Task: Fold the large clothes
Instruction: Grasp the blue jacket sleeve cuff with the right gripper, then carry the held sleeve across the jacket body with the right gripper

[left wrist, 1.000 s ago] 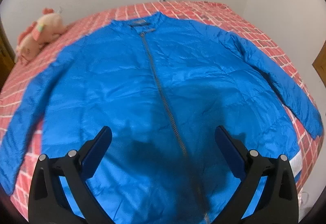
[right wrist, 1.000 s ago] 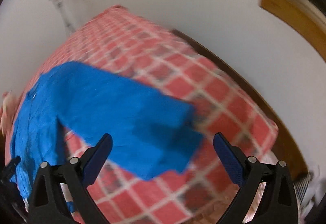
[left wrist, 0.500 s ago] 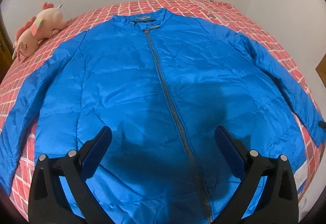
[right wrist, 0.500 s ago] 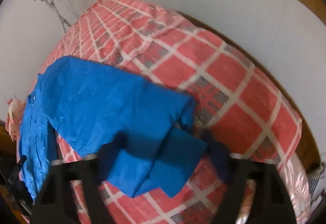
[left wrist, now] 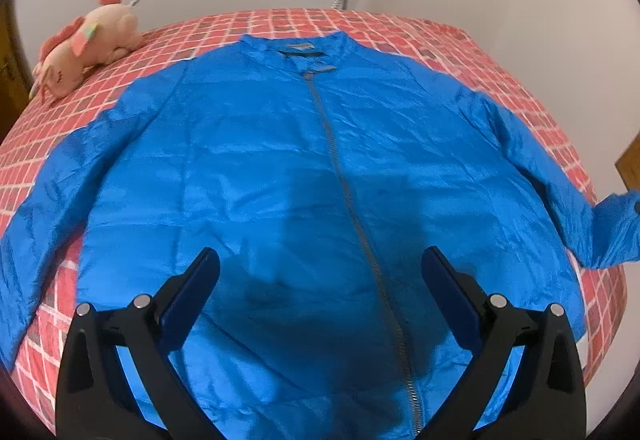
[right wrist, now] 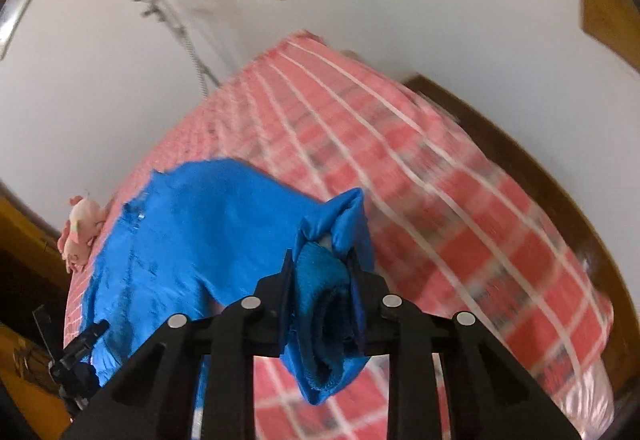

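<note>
A bright blue zipped jacket [left wrist: 280, 168] lies front up and spread flat on a red checked bed [left wrist: 460, 40], collar at the far side. My left gripper [left wrist: 320, 272] is open and empty, above the lower front of the jacket. My right gripper [right wrist: 322, 264] is shut on the cuff of the jacket's right sleeve [right wrist: 328, 304] and holds it lifted off the bed. That raised sleeve end also shows in the left wrist view [left wrist: 612, 228] at the far right. The jacket's body [right wrist: 180, 240] lies to the left in the right wrist view.
A pink plush toy [left wrist: 84, 48] lies at the bed's far left corner. White walls stand close behind and to the right of the bed. A wooden frame [right wrist: 520, 160] edges the bed's right side, and a dark tripod-like object [right wrist: 76, 360] stands at lower left.
My right gripper went from open above the sleeve end to shut on the cuff, and lifted it. My left gripper's view shifted so the jacket sits further left in it; it stayed open.
</note>
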A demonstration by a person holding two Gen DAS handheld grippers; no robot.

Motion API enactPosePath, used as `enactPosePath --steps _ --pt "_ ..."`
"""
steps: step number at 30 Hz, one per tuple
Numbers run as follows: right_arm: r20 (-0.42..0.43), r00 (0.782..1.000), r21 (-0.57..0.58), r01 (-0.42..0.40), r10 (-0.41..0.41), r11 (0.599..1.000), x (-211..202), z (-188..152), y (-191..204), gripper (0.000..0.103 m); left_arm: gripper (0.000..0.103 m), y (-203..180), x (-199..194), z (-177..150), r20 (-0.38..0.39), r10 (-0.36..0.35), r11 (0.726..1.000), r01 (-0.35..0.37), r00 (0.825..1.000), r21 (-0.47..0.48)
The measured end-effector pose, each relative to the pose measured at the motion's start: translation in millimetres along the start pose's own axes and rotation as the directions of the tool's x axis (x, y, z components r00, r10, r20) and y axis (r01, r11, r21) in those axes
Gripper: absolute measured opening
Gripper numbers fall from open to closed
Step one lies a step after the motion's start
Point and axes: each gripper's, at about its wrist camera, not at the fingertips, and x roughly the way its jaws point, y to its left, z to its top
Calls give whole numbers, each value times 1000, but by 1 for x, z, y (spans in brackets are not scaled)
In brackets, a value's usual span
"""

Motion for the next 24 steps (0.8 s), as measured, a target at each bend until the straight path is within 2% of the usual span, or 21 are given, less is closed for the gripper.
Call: enactPosePath --steps 4,8,13,17,19,21,22,24 --pt "-16 999 -86 -45 43 995 23 21 54 23 99 12 -1 5 15 24 999 -23 1000 -29" --pt "-74 994 -160 -94 83 983 60 32 108 23 99 25 -1 10 19 34 998 -33 999 -56" --pt "-168 981 -229 -134 97 964 115 32 163 23 99 36 0 14 22 56 995 -54 998 -78" --pt "-220 969 -262 -171 113 950 146 23 188 23 99 44 3 16 15 68 993 -66 998 -95" --pt "-259 957 -280 -207 134 937 159 17 199 24 99 45 5 17 9 70 993 -69 997 -98" --pt "-313 931 -273 -278 188 921 167 12 205 31 99 45 6 17 2 71 992 -71 997 -101" --pt "-349 907 -260 -335 236 906 169 10 207 38 99 45 6 17 -3 70 992 -70 998 -102" --pt "-363 888 -254 -386 282 887 165 9 208 39 99 44 6 17 -14 61 993 -62 998 -103"
